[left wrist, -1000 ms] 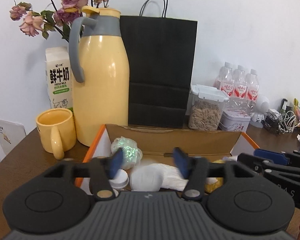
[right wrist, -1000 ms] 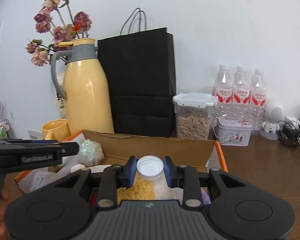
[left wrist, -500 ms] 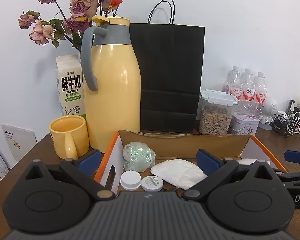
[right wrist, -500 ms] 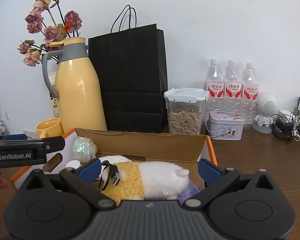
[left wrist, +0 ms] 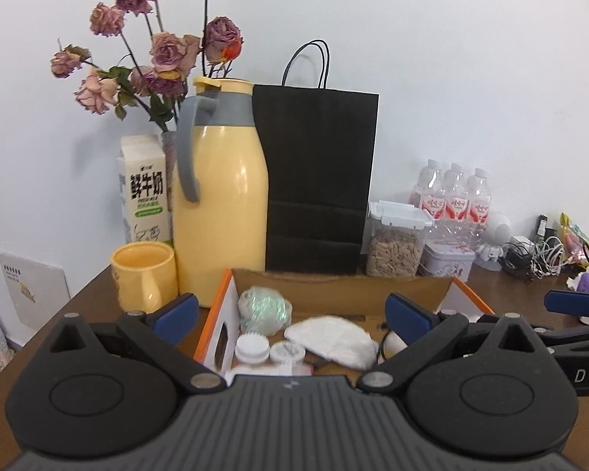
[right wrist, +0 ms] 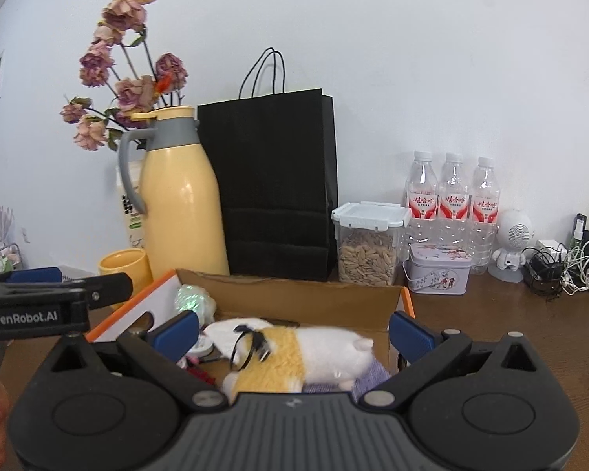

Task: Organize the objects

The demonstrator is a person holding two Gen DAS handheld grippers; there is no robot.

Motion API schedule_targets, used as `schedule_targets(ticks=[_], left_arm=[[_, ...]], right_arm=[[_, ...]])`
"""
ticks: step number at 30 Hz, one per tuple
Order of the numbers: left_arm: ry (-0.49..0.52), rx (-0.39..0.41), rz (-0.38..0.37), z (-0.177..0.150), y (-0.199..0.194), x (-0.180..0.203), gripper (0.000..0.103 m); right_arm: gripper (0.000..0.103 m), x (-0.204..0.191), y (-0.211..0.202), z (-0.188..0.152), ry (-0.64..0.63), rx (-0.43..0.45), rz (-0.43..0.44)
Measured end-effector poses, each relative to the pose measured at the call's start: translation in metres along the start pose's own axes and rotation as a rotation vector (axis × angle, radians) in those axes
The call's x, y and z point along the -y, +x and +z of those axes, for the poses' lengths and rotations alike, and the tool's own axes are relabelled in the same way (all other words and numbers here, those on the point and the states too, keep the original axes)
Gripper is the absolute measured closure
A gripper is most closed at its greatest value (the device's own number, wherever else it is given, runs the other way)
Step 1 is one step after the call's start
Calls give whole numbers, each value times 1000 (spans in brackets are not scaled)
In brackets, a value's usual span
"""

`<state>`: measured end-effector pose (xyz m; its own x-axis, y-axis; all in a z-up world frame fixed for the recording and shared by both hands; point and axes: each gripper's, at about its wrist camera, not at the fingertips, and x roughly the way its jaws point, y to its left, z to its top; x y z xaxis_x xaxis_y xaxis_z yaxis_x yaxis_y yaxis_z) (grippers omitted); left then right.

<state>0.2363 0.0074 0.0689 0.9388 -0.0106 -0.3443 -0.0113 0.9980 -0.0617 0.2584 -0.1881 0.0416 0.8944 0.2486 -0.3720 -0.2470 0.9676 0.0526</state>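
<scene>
An open cardboard box point(left wrist: 341, 288) point(right wrist: 318, 298) with orange edges sits on the brown table. It holds a shiny green wrapped ball point(left wrist: 264, 311), a white crumpled cloth point(left wrist: 331, 339), two white round lids point(left wrist: 251, 347), a yellow-and-white plush toy point(right wrist: 306, 353) and a black cable point(right wrist: 251, 343). My left gripper point(left wrist: 292, 316) is open and empty, held above the box's near side. My right gripper point(right wrist: 294, 331) is open and empty above the plush toy.
Behind the box stand a yellow thermos jug point(left wrist: 220, 196), a black paper bag point(left wrist: 318, 180), a yellow mug point(left wrist: 144, 276), a milk carton point(left wrist: 143, 196), dried roses point(left wrist: 157, 55), a seed jar point(left wrist: 394, 243), a tin point(left wrist: 447, 265), water bottles point(left wrist: 455, 196) and tangled cables point(left wrist: 538, 259).
One second ago my right gripper was shut on a white-capped item and my left was narrow over the box. Both have opened wide and pulled up and back; the items lie in the box.
</scene>
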Motion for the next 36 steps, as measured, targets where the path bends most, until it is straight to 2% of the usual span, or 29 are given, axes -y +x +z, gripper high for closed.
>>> schedule_targets(ticks=[8, 16, 24, 36], left_arm=[[54, -74, -4, -26, -47, -1, 0], [63, -171, -16, -59, -77, 1, 0], [45, -220, -15, -73, -86, 1, 0], [37, -239, -3, -76, -85, -1, 0]], right_arm=[[0, -6, -43, -34, 25, -78, -11], [0, -11, -65, -69, 53, -168, -13], [0, -15, -75, -83, 55, -194, -15], [0, -16, -78, -84, 58, -194, -10]])
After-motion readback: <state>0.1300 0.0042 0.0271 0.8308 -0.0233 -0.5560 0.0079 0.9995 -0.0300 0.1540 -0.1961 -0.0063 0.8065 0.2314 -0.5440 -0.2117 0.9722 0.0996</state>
